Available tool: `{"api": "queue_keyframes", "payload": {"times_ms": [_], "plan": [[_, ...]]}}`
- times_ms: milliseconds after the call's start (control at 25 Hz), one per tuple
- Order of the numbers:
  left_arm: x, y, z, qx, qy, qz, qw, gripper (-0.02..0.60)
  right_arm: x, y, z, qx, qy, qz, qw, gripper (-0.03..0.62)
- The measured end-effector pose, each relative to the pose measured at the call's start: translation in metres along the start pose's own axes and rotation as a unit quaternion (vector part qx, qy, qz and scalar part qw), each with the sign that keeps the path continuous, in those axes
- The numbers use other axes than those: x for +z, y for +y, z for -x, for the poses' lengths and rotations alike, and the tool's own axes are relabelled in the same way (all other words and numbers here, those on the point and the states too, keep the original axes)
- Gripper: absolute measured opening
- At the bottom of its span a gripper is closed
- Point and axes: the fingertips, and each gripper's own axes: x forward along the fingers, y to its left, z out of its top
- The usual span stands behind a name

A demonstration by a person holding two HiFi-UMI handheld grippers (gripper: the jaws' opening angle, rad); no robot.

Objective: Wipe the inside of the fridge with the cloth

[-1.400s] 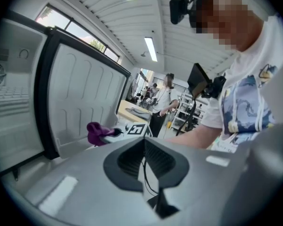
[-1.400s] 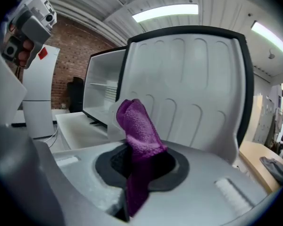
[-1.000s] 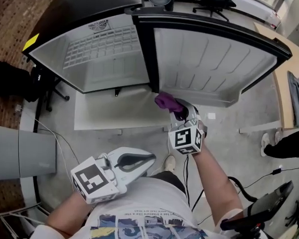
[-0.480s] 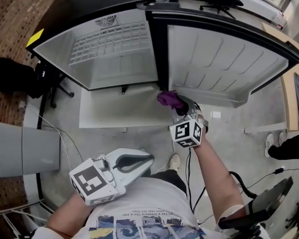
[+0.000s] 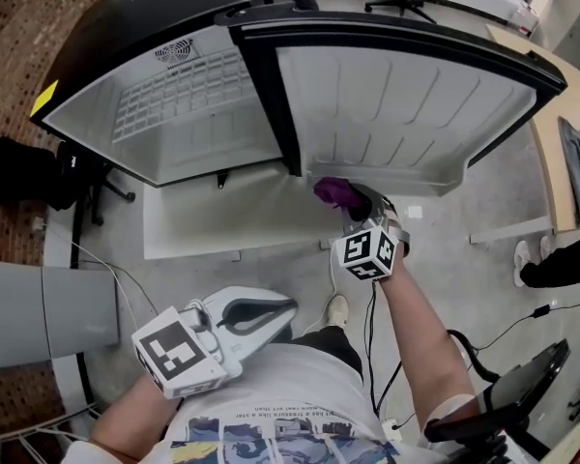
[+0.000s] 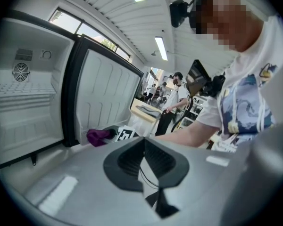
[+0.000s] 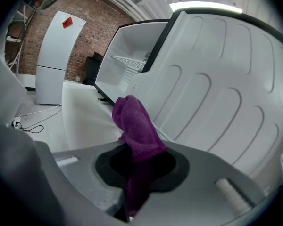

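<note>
Holding a crumpled purple fleece cloth (image 7: 133,121) clamped in the right gripper (image 7: 132,171), with most of the wad bulging past the jaw tips. Presenting it at the low corner of the white ribbed inner liner of the open door (image 5: 396,104), beside the black hinge post (image 5: 275,95) of the black-cased fridge (image 5: 135,37); impossible to tell whether touching or just short. Hanging the left gripper (image 5: 292,305) low by the body, jaws together on nothing, well apart from the fridge.

Risking, as a judgement:
- Wiping only the door liner and leaving the white wire-shelved cavity (image 5: 188,95) untouched.
- Dragging the loose wad across the ribs and tugging it out of the narrow pinch.
- Scraping the hard jaw tips on the plastic by pressing past the cloth.
- Swinging the unsteadied door on its hinge and thinning the wiping pressure, with the left gripper idling far off.
</note>
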Motion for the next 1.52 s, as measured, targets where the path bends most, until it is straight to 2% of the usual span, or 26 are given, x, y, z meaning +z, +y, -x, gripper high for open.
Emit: {"api": "queue_keyframes", "payload": {"times_ms": [200, 520, 640, 840, 1040, 1280, 1520], "plan": [[0.007, -0.01, -0.016, -0.015, 0.01, -0.001, 0.9998, 0.006, -0.025, -0.02, 0.009, -0.02, 0.022, -0.011, 1.0, 0.052], [0.005, -0.014, -0.035, -0.022, 0.018, -0.027, 0.9992, 0.006, -0.062, -0.054, 0.028, -0.055, 0.049, -0.042, 0.996, 0.052], [0.015, -0.025, -0.049, -0.036, 0.021, -0.025, 0.9988, 0.006, -0.078, -0.069, 0.038, -0.068, 0.059, -0.053, 0.995, 0.052], [0.017, -0.027, -0.067, -0.047, 0.019, -0.043, 0.9978, 0.006, -0.102, -0.094, 0.054, -0.087, 0.076, -0.065, 0.991, 0.052], [0.027, -0.037, -0.089, -0.058, 0.02, -0.04, 0.9973, 0.006, -0.126, -0.115, 0.071, -0.097, 0.089, -0.072, 0.989, 0.052], [0.029, -0.041, -0.109, -0.053, 0.022, -0.042, 0.9975, 0.006, -0.146, -0.129, 0.084, -0.094, 0.095, -0.07, 0.989, 0.052], [0.037, -0.05, -0.122, -0.059, 0.005, -0.035, 0.9977, 0.006, -0.161, -0.125, 0.104, -0.073, 0.113, -0.07, 0.988, 0.052]]}}
